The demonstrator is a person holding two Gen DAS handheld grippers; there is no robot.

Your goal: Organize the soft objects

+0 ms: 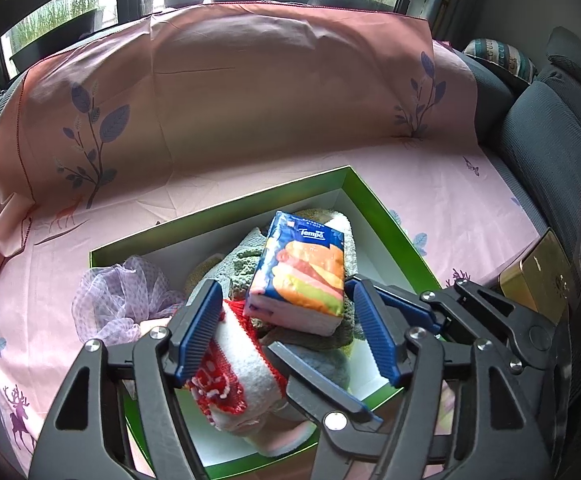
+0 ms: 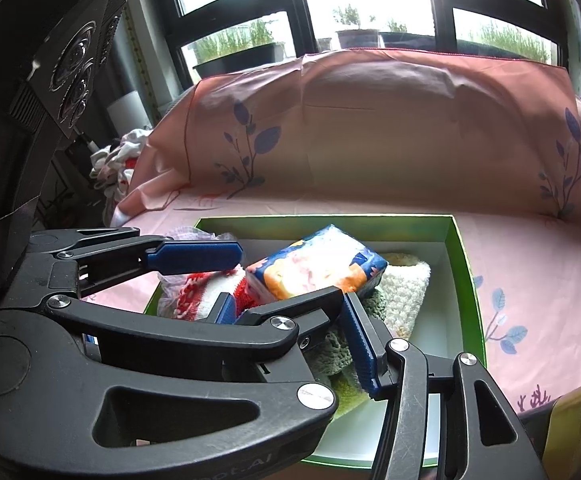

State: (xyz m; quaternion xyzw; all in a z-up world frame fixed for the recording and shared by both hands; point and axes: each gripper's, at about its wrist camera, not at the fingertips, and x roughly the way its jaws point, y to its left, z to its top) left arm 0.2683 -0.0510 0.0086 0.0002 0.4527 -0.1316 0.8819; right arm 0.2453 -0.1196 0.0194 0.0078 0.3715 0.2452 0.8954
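A green box [image 1: 374,200] with a white inside lies on the pink sheet. It holds a Tempo tissue pack [image 1: 302,272] on top of grey-green and cream knitted cloths [image 1: 242,264], a red-and-white knitted roll [image 1: 242,376] and a lilac mesh puff [image 1: 118,300]. My left gripper [image 1: 286,332] is open just above the box, its fingers either side of the tissue pack's near end, holding nothing. My right gripper [image 2: 290,336] is open over the box's near edge [image 2: 466,264], with the tissue pack [image 2: 318,264] just beyond it. The left gripper's fingers [image 2: 194,258] cross in front of it.
The box sits on a sofa seat covered by a pink leaf-print sheet [image 1: 450,184] that also drapes the backrest. A gold tin [image 1: 538,280] lies at the right by dark grey cushions [image 1: 542,136]. Crumpled clothes [image 2: 114,160] lie at the far left. Windows with planters are behind.
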